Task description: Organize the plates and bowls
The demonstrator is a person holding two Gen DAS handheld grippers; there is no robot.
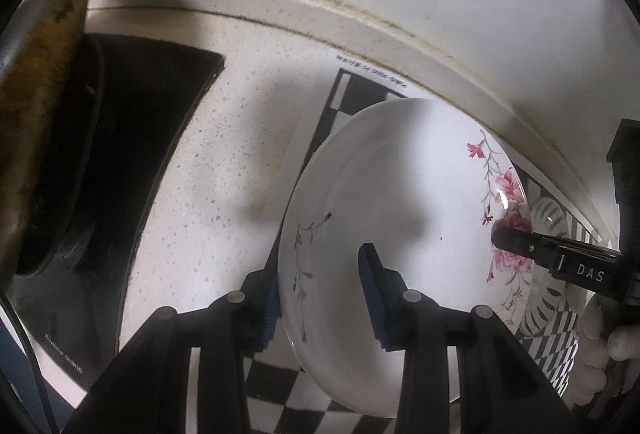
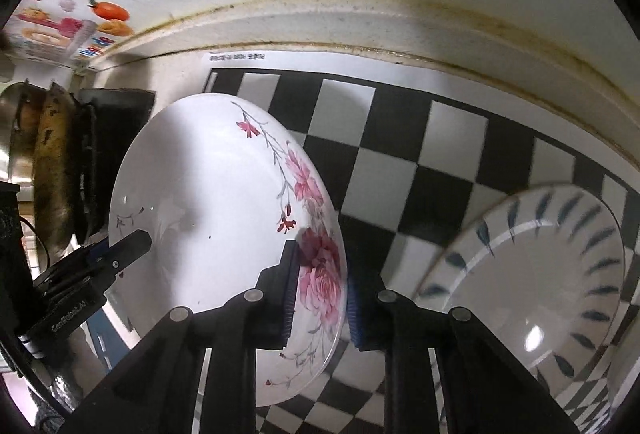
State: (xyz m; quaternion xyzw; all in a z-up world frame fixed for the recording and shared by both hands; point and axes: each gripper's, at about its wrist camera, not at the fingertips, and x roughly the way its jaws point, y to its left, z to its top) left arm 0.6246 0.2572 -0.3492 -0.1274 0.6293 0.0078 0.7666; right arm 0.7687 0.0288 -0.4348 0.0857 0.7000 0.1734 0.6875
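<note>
The checkered mat [image 2: 400,162] covers the counter [image 1: 224,170] against the wall, with a dark stove [image 1: 120,122] off to the left. Above the mat the floral plate [image 2: 208,202] is tilted, carried between both grippers and seemingly clear of the mat. A striped plate [image 2: 536,274] lies on the mat just to its right, and I judge that to be the stacking target. The left gripper [image 1: 320,298] has its fingers straddling the plate's left rim, one pad above and one below; the gap looks wide, so I cannot tell whether they pinch it. The right gripper [image 2: 320,298] has its fingers closed narrowly on the flowered rim, gripping it. To do this step well, level the plate first, move both grippers together so neither twists the rim, centre it over the striped plate, lower gently, then release both sides at once.
</note>
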